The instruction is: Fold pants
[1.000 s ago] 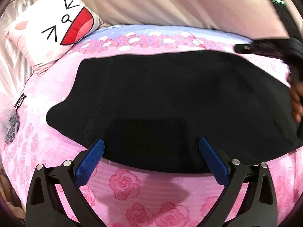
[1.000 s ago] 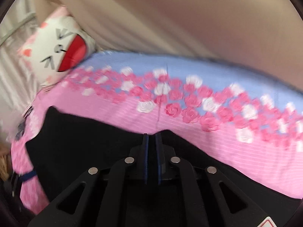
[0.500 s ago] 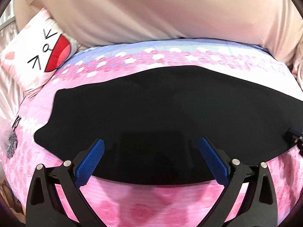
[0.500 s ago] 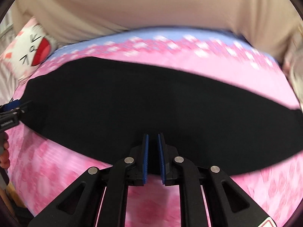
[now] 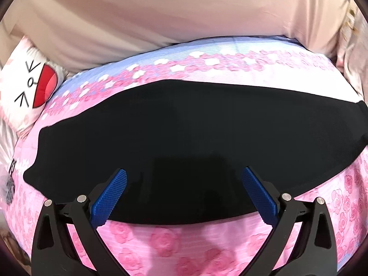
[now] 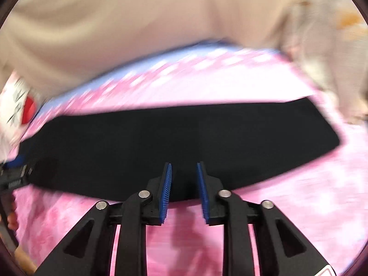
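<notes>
Left wrist view: the black pants (image 5: 188, 138) lie flat as a long band across the middle of the frame on the pink rose-print bedspread (image 5: 174, 243); the left gripper (image 5: 184, 195) hangs over their lower edge, jaws spread wide and empty; a cat-face pillow (image 5: 27, 85) sits at upper left.

Right wrist view, blurred: the pants (image 6: 179, 142) span the centre; the right gripper (image 6: 184, 188) is at their lower hem, jaws opening with nothing pinched between them.

The cloth looks soft, light and limp, likely to sag and slide when lifted; the best holds seem to be the near-edge corners, pinching every layer together.
</notes>
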Action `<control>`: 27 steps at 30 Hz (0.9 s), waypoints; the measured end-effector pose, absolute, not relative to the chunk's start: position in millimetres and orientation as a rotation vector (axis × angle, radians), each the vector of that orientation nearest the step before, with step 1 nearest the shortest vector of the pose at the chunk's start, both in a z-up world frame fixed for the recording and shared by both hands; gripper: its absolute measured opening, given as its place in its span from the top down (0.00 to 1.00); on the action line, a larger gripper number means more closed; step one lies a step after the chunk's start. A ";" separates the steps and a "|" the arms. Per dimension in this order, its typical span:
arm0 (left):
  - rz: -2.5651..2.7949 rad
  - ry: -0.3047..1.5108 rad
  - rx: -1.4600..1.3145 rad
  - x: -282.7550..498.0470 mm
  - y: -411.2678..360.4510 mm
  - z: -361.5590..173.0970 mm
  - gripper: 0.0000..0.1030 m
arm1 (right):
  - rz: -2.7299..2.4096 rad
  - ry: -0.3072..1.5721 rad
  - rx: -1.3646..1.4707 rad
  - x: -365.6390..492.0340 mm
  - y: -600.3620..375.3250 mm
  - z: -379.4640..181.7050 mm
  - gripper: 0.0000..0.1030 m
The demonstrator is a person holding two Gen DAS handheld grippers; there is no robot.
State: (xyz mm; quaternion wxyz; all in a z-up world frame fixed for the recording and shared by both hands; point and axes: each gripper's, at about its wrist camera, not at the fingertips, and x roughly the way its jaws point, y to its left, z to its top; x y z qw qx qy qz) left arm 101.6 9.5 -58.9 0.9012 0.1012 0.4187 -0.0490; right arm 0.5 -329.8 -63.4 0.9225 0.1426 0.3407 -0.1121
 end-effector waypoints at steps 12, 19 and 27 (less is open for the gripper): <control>-0.199 0.869 0.281 106.1 -74.2 -67.8 0.05 | -0.440 0.790 0.284 25.2 -497.3 -90.6 0.61; -0.201 0.871 0.325 110.4 -99.1 -70.2 0.05 | -0.356 0.839 0.231 40.0 -494.5 -95.7 0.92; -0.195 0.891 0.319 118.1 -106.7 -77.0 0.05 | -0.365 0.801 0.299 40.3 -521.7 -94.3 0.85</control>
